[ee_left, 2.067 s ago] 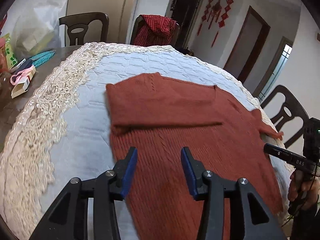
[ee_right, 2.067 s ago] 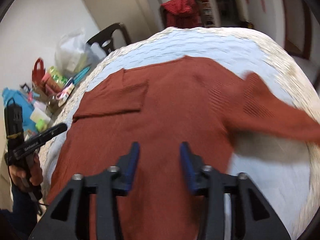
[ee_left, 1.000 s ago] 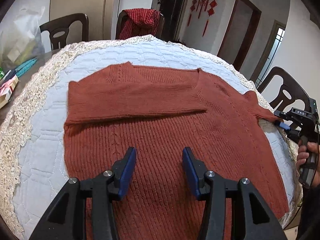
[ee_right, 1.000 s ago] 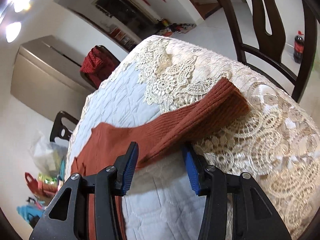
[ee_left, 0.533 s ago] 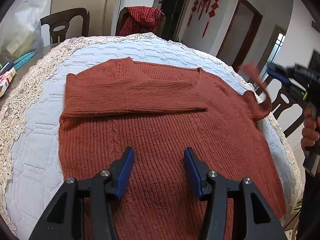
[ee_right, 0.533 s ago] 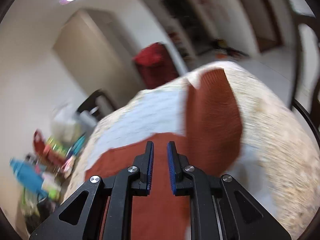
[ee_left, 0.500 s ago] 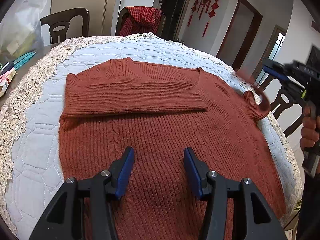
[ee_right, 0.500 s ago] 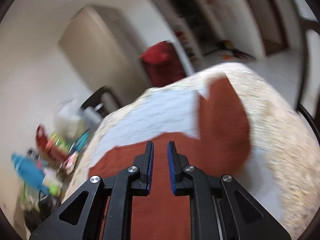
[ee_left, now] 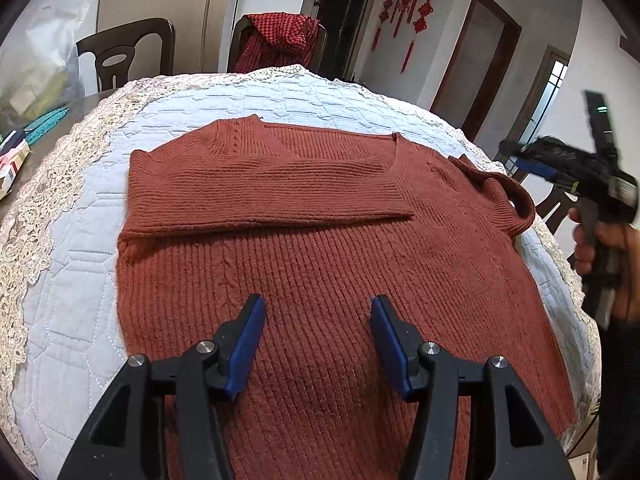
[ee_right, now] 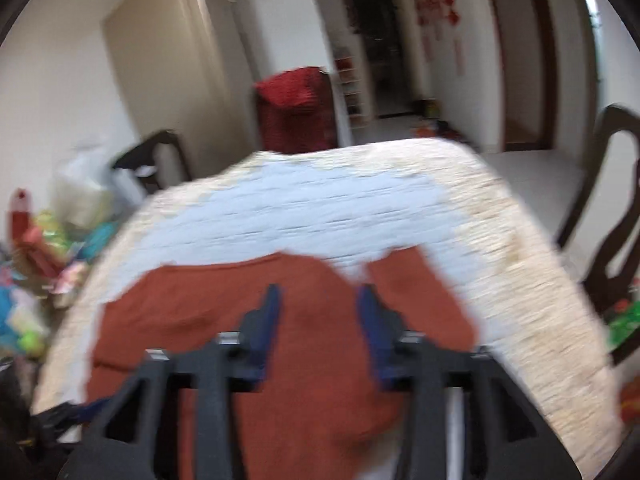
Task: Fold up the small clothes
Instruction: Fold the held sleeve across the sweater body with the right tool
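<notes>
A rust-red knit sweater (ee_left: pixel 320 248) lies flat on the quilted table cover, one sleeve folded across its chest. The other sleeve (ee_left: pixel 508 196) rests in a loose loop on the right shoulder. My left gripper (ee_left: pixel 317 308) hovers over the sweater's lower body, its jaws opening with nothing gripped. My right gripper (ee_left: pixel 516 156), held by a hand (ee_left: pixel 592 240), is in the air at the table's right edge. In the blurred right wrist view, my right gripper (ee_right: pixel 320 300) has its jaws opening over the sweater (ee_right: pixel 224 320), clear of the sleeve (ee_right: pixel 416 292).
The pale-blue quilted cover (ee_left: pixel 64 280) has a lace border. Dark chairs stand behind the table, one draped with a red checked cloth (ee_left: pixel 280 40). A further chair (ee_right: pixel 612 220) stands at the right. Boxes and packets (ee_left: pixel 12 160) clutter the left side.
The right gripper closed on the sleeve cuff, lifted it and swung it in over the sweater, then opened; the sleeve now lies looped on the shoulder. The left gripper stayed put, jaws slightly wider.
</notes>
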